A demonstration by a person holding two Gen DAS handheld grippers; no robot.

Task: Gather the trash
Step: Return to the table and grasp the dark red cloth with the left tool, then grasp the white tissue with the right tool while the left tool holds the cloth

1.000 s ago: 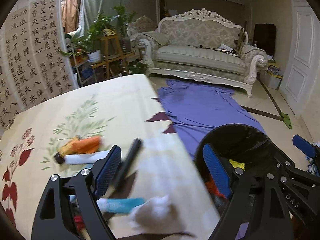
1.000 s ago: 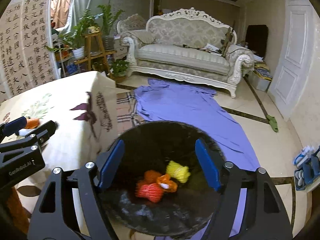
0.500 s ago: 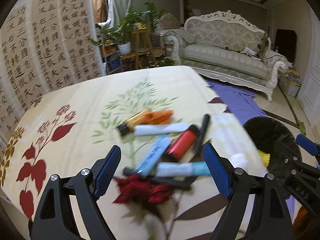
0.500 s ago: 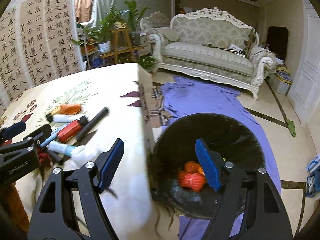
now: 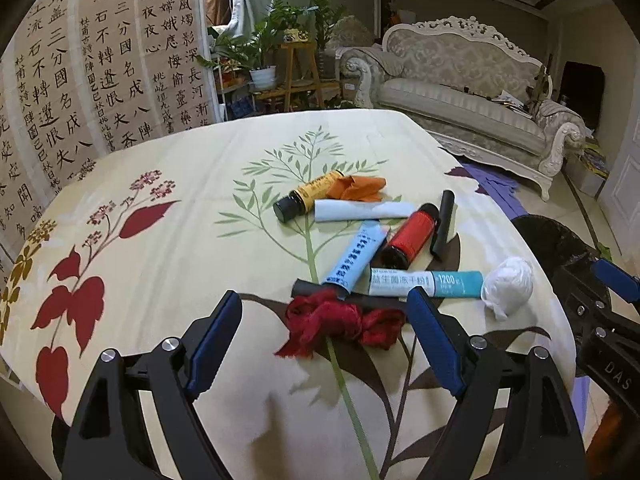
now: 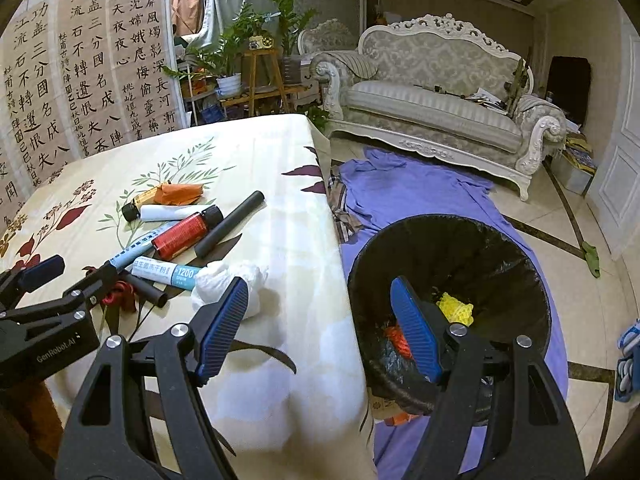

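Observation:
Trash lies in a heap on the floral tablecloth (image 5: 168,248): a red rag (image 5: 340,322), a blue tube (image 5: 354,256), a white-and-teal tube (image 5: 424,283), a red bottle (image 5: 410,236), a black stick (image 5: 444,224), a yellow bottle (image 5: 308,196), orange paper (image 5: 360,188) and a white wad (image 5: 508,286). My left gripper (image 5: 324,340) hangs open just before the red rag, nothing between its fingers. My right gripper (image 6: 320,328) is open over the table's corner, its left finger beside the white wad (image 6: 228,276). A black bin (image 6: 452,300) holds yellow and orange scraps.
The bin stands on a purple cloth (image 6: 408,192) on the floor right of the table. A pale sofa (image 6: 432,104) is behind it, plants on a wooden stand (image 6: 260,76) and a calligraphy screen (image 5: 80,80) are at the back left. Slippers (image 6: 628,356) lie far right.
Both grippers have swung left, away from the bin and over the table. The trash heap now sits in front of the left gripper; the right gripper has left the bin's mouth for the table corner.

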